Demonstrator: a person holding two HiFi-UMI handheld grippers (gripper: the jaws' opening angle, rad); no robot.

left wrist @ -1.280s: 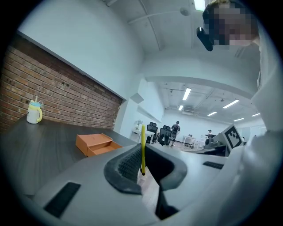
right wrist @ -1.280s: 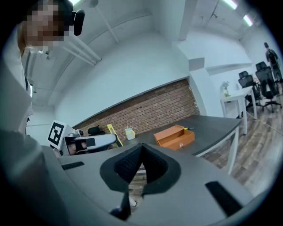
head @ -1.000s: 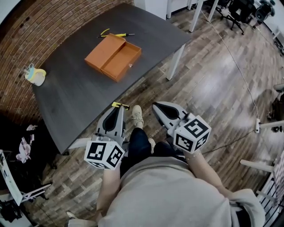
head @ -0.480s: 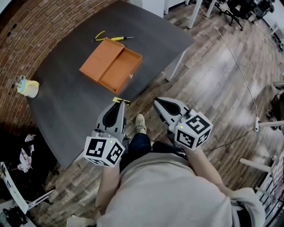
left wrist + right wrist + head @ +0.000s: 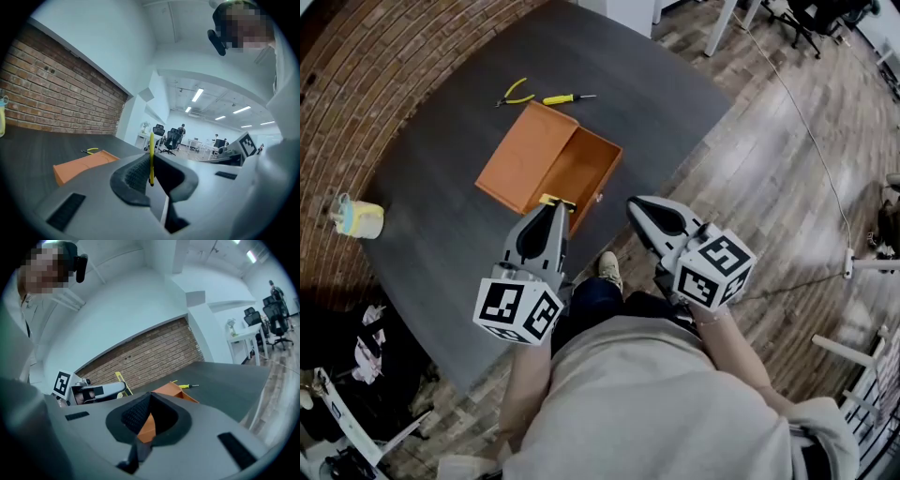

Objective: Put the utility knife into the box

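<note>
An open orange box [image 5: 525, 150] lies on the dark table [image 5: 431, 244], lid to the left and tray to the right. My left gripper [image 5: 555, 202] is shut on a thin yellow utility knife [image 5: 555, 200], whose tip hangs at the tray's near edge. In the left gripper view the knife [image 5: 151, 161] stands upright between the pads of that gripper [image 5: 151, 157], with the box [image 5: 79, 165] ahead to the left. My right gripper [image 5: 639, 208] hovers beside the table's front corner, shut and holding nothing. In the right gripper view, its closed tips [image 5: 150, 395] point at the box [image 5: 177, 391].
Yellow pliers [image 5: 516, 91] and a yellow screwdriver [image 5: 564, 97] lie just beyond the box. A yellow cup [image 5: 354, 217] stands at the table's left side. Brick wall runs behind the table. A shoe [image 5: 610, 270] shows on the wooden floor [image 5: 769, 159].
Both grippers have come forward toward the table. The knife in the left gripper went from off the table's front edge to the box's near edge.
</note>
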